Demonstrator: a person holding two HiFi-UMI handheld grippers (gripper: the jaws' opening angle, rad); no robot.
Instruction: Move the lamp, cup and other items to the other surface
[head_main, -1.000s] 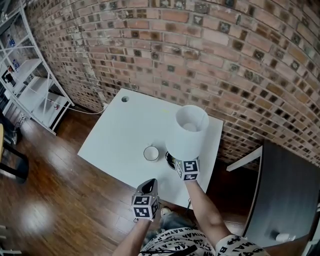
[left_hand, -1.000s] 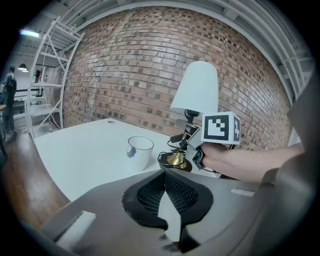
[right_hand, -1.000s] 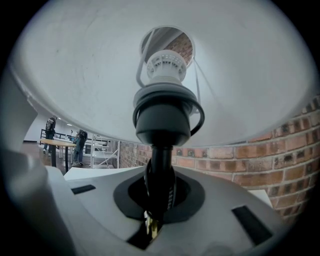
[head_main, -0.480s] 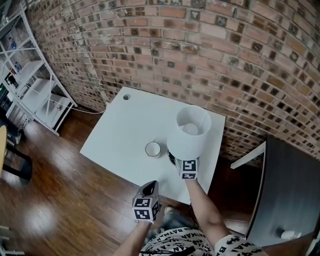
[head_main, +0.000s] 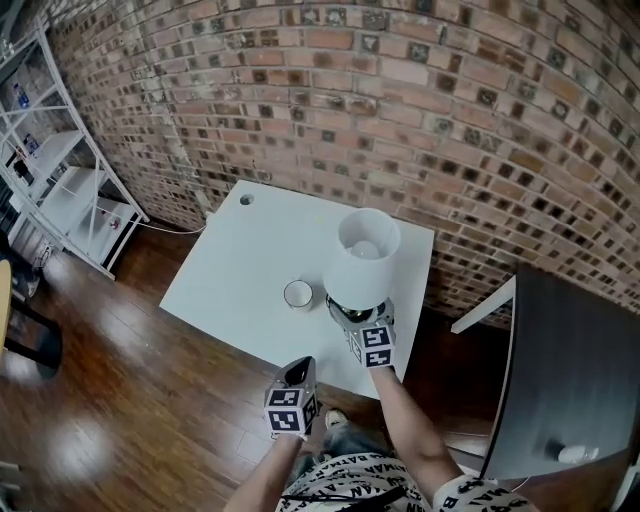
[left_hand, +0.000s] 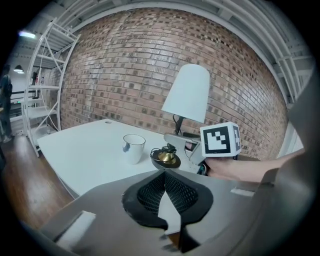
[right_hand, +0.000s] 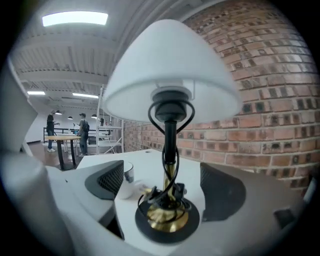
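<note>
Right gripper (right_hand: 164, 189) jaws have just been opening: white-shaded brass table lamp (right_hand: 169, 145) stands upright, unclamped between them, toward white table's (head_main: 240, 270) near right corner. Left gripper (left_hand: 167, 200) closed, farther off.

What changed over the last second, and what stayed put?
The right gripper let go of the lamp: its jaws have just been opening and now stand apart either side of the stem. Lamp and cup stayed on the white table; the left gripper, shut and empty, hardly moved.

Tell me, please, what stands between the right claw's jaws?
The lamp, stem and base, untouched; the right claw's jaws have just been opening. The right gripper view shows it.
</note>
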